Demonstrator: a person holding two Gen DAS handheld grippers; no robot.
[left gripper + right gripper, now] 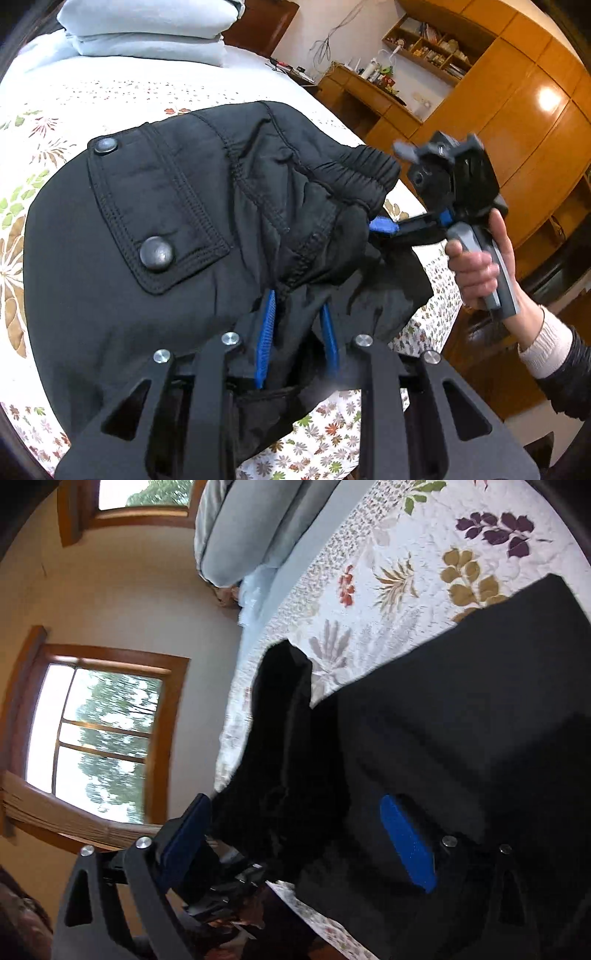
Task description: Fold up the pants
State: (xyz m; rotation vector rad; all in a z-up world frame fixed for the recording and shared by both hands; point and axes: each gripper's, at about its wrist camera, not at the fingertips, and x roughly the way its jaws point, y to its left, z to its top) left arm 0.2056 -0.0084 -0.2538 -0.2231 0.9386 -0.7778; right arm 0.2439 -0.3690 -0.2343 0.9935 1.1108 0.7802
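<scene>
Left wrist view: black padded pants with snap-button pocket flaps (155,229) lie on the white floral quilted bedspread (66,110), elastic waistband toward the right edge of the bed. Left gripper (299,332) has its blue ribbed pads narrow, pinching a bunch of black fabric below the waistband; cloth sits between the pads.

Right gripper (384,225), held in the person's hand (476,266), is at the waistband end. Right wrist view: its blue pads (406,845) stand wide, a dark fold of the pants between them but neither pad pressing on it. So the right side holds nothing at this point.

Likely step: getting a second hold at the waist before carrying the fold over.

To do it well:
- close the right pads on the elastic band itself, not loose lining
- catch both layers, else one slips
- keep the left pinch firm, even tension between the two holds
- lift just clear of the quilt, lay edges aligned

Folded pale-blue bedding (147,29) at the far end is well apart from the pants.
</scene>
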